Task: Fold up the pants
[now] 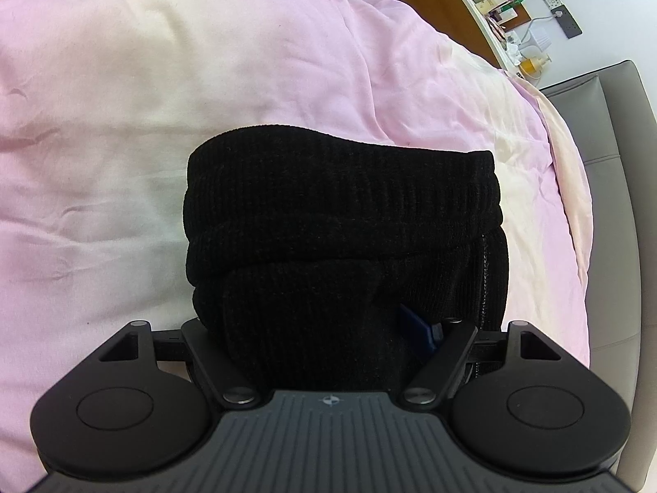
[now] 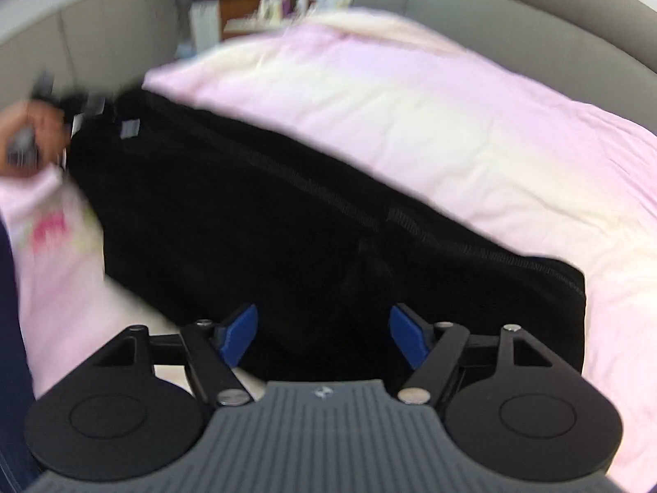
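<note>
Black ribbed pants (image 1: pixel 341 222) lie on the pink bed cover (image 1: pixel 205 82), bunched in thick folds straight ahead of my left gripper (image 1: pixel 328 332). The cloth fills the space between its fingers and hides the left pad; only the right blue pad (image 1: pixel 419 324) shows. In the blurred right wrist view the pants (image 2: pixel 267 205) stretch long across the cover (image 2: pixel 451 123). My right gripper (image 2: pixel 324 337) is open, its blue pads (image 2: pixel 240 332) wide apart over the near edge of the cloth. The other gripper, in a hand, shows far left (image 2: pixel 45 123) at the pants' end.
A grey padded headboard (image 1: pixel 616 164) borders the bed on the right. Beyond it stands a cluttered white desk (image 1: pixel 505 12) by a wall. A pink printed cloth (image 2: pixel 49 226) lies left of the pants.
</note>
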The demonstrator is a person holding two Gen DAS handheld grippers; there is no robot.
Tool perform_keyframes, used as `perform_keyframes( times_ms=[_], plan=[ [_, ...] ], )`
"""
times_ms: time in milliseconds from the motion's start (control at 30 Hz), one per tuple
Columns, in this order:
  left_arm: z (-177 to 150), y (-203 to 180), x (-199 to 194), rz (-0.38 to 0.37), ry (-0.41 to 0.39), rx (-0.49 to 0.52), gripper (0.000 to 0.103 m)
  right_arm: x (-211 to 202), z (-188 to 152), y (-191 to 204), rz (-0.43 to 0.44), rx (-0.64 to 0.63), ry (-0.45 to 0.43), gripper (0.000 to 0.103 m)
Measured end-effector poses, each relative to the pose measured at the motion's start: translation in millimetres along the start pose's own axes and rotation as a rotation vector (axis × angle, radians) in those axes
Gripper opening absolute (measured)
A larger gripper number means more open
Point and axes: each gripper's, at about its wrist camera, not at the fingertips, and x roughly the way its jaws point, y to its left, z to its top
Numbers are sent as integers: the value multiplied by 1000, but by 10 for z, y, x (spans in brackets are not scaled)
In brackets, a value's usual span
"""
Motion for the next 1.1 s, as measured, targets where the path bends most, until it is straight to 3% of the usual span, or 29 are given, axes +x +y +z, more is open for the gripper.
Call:
perform_keyframes(
  times_ms=[67,100,167,333,400,467,567,600,667,767,867,933,967,1000,1033,1100],
  plan=[
    [-1,0,0,-1,0,-1,87,39,78,-165,-51,115,-42,66],
    [-2,0,2,-1,1,-2,87,91,92,-242,-59,165,-45,48],
    [-2,8,5,-3,3,-4,87,256,80,-316,-64,228,-11,33],
    [0,20,0,-9,8,-11,87,633,73,-61,-178,90,59,36],
    [0,20,-2,-9,10,-12,87,722,95,29,-209,26,94,49],
    [0,22,-1,-10,12,-14,87,795,69,187,-254,-54,131,55],
    [6,32,-1,-14,16,-21,87,1142,-50,361,-436,-240,278,50],
    [8,38,-2,-16,19,-24,87,1182,-71,402,-445,-274,290,40],
    [13,51,-7,-21,23,-29,87,1118,-33,398,-451,-224,289,29],
    [20,62,2,-25,25,-36,87,848,134,233,-455,-17,165,19],
    [20,57,6,-22,26,-32,87,616,191,-23,-418,274,33,19],
    [21,60,8,-22,27,-33,87,724,115,-91,-397,339,43,21],
    [25,63,8,-24,29,-33,87,846,54,-80,-396,316,79,25],
    [29,69,8,-27,30,-34,87,997,-16,-51,-380,267,134,38],
    [31,76,8,-30,32,-36,87,1113,-83,-2,-367,199,180,44],
    [39,91,4,-37,38,-44,87,1136,-132,152,-377,59,189,51]
  ],
)
